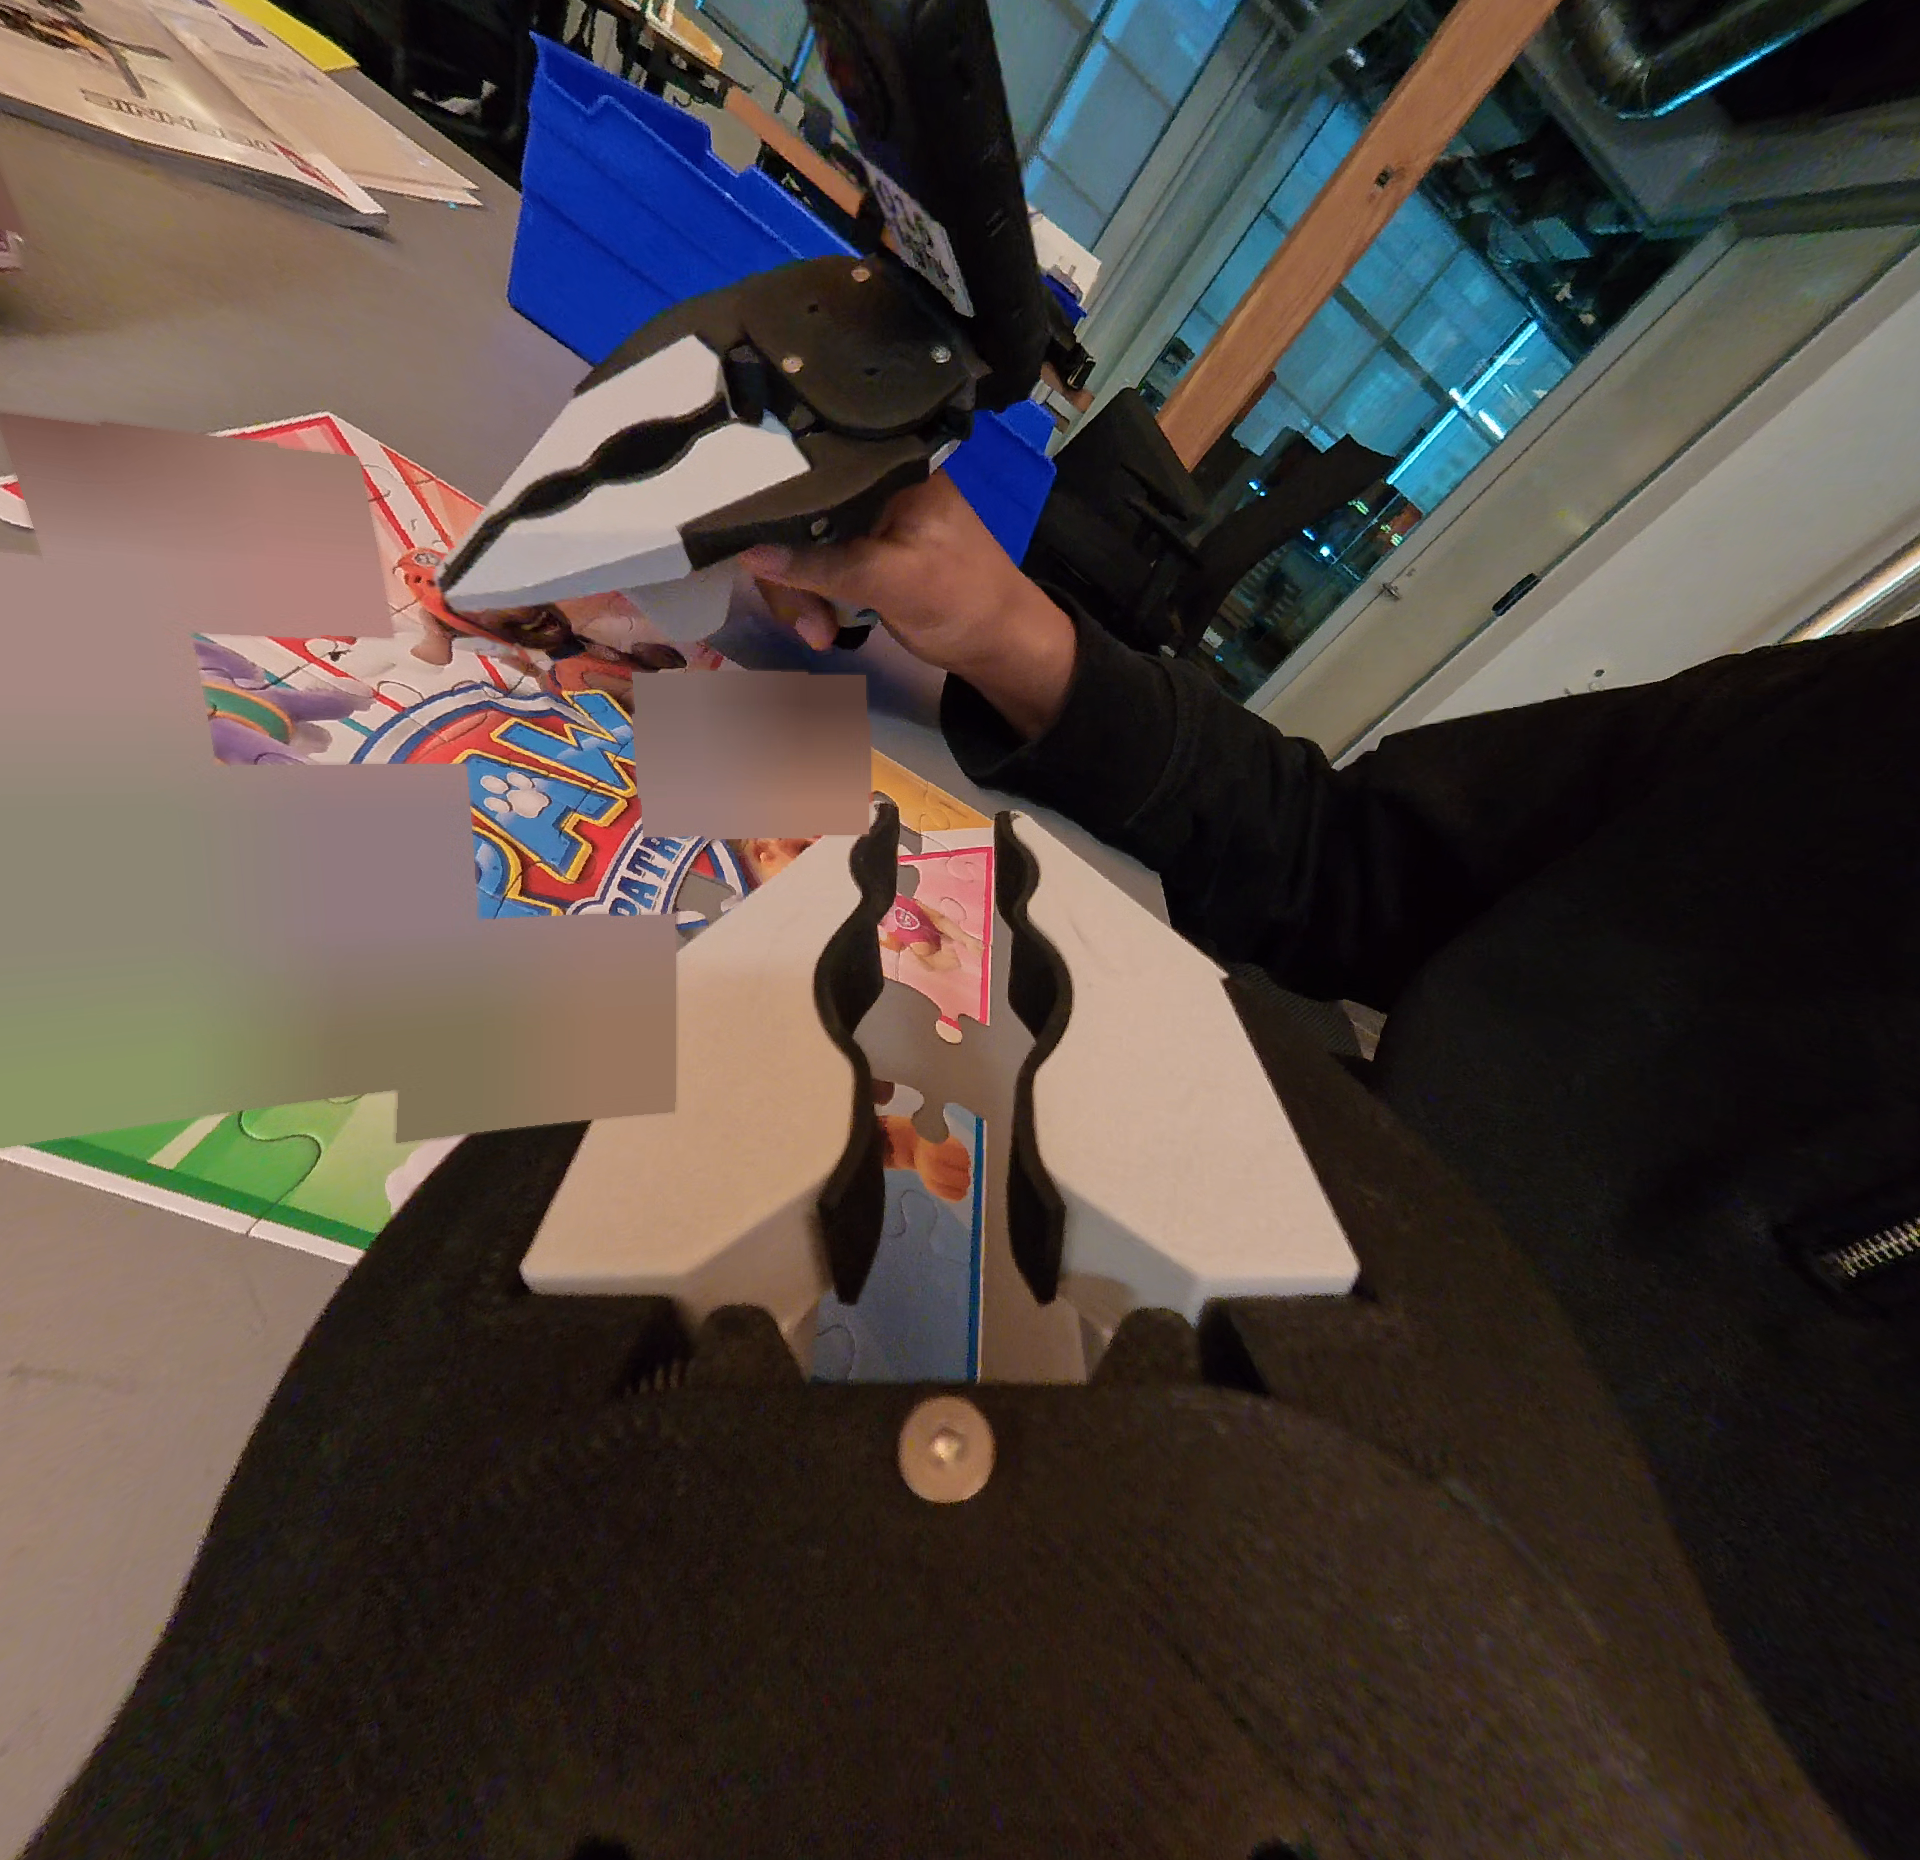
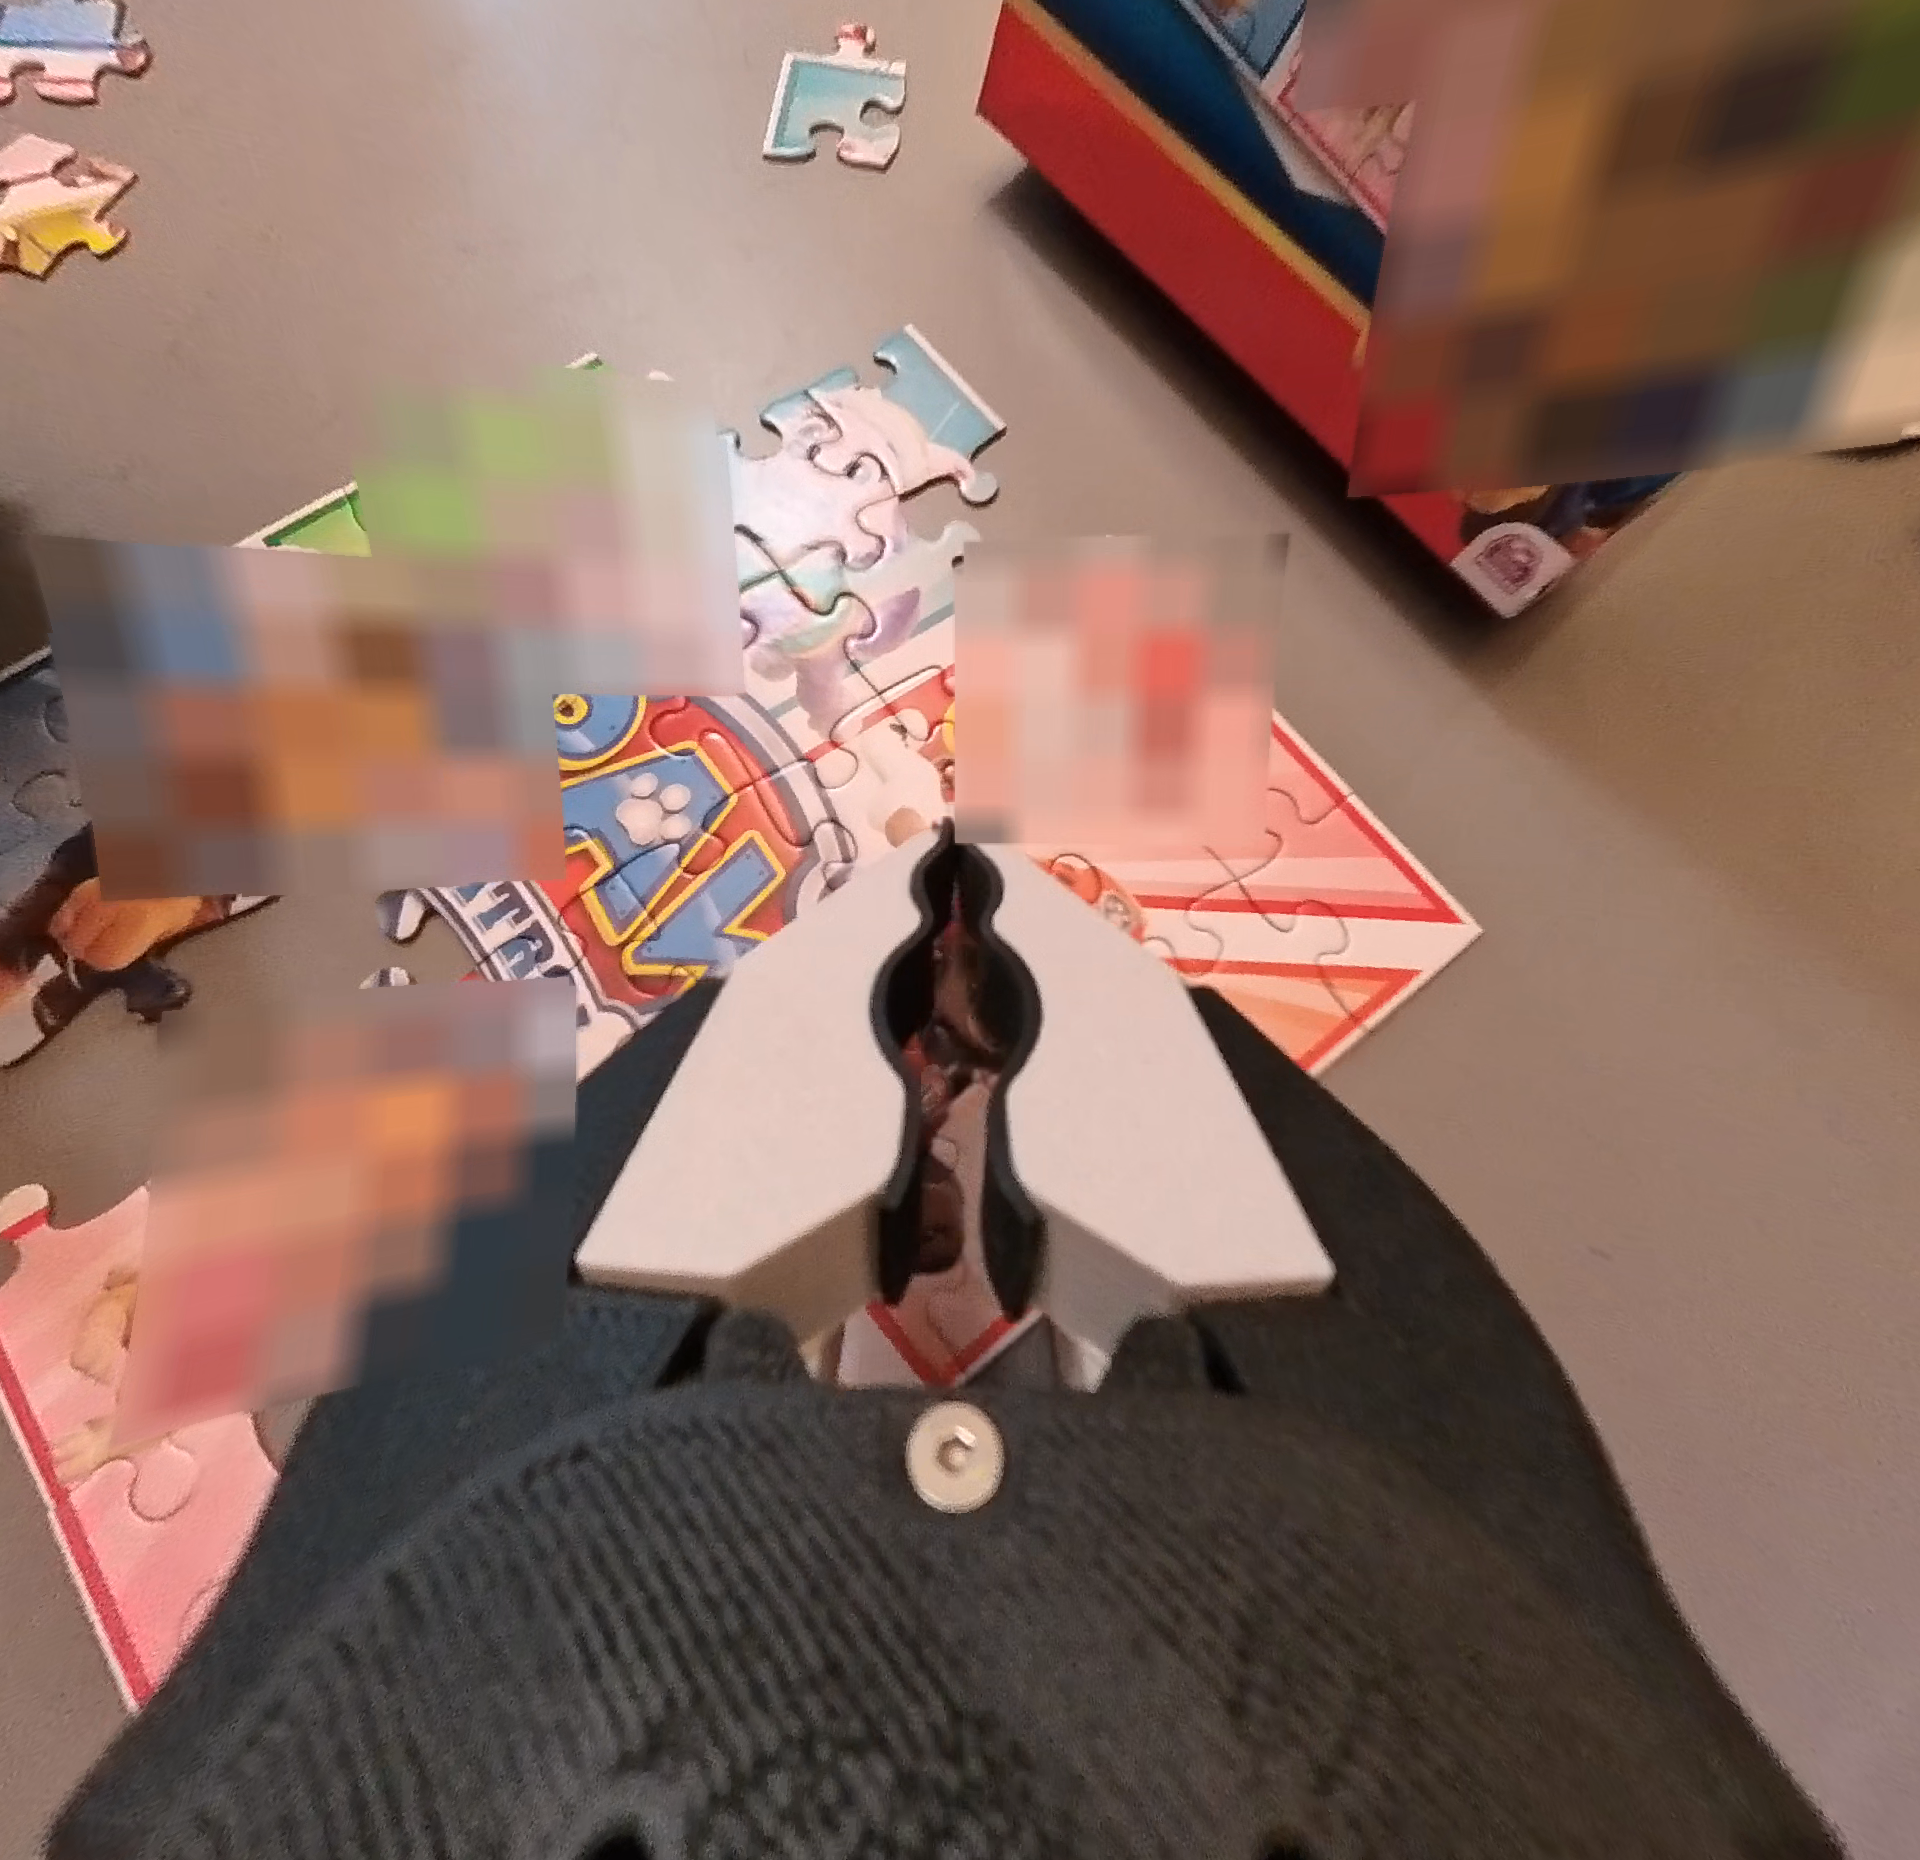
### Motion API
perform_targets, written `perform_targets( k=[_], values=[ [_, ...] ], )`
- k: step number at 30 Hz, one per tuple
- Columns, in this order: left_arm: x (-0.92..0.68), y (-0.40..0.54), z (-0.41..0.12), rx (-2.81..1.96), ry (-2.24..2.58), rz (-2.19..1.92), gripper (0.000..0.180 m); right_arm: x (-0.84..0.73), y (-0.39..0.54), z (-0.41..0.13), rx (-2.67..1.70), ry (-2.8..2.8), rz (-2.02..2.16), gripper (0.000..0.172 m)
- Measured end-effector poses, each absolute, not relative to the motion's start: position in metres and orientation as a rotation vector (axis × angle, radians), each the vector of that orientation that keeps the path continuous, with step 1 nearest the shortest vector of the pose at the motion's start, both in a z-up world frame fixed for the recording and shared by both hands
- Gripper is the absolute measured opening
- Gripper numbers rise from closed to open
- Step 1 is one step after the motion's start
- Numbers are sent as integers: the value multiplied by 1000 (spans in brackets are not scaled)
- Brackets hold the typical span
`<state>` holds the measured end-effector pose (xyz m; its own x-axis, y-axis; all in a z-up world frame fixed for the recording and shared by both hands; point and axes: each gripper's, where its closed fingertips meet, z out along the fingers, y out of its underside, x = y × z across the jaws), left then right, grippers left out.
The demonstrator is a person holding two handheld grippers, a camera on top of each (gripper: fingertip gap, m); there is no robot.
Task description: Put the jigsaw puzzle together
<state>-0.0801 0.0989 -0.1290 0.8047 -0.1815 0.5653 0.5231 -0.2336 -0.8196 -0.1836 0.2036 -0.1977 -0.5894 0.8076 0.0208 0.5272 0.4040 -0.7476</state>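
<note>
Parted and empty, the left gripper (image 1: 940,834) is held over the puzzle (image 1: 540,802); the right gripper (image 2: 948,860) is clenched on a puzzle piece (image 2: 951,1239).

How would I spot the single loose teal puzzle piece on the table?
Start at the red and blue puzzle box at the far right of the grey table. Just left of it lies the teal puzzle piece, alone on bare tabletop. Unlike the other loose pieces clustered at the far left, it lies by itself.

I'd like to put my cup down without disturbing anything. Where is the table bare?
Bare grey table lies between the loose pieces and the puzzle, and right of its striped corner. The puzzle's middle, under both grippers, is crowded.
</note>
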Motion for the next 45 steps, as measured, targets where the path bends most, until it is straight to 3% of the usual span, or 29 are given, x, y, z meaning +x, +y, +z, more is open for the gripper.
perform_targets(
  k=[1,19,36,45],
  values=[
    [-80,99,-129,-1686,-271,-668,16,-184,206,-194,-1148,-2268,1021,0],
    [-85,98,-129,-1678,-294,-664,17,-191,265,-143,-1224,-1942,1235,0],
    [-104,88,-113,-1577,-342,-569,12,-189,248,-156,-1199,-2028,1235,0],
    [-158,64,-114,-1658,-441,156,18,-190,247,-157,-1197,-2024,1244,0]
  ],
)
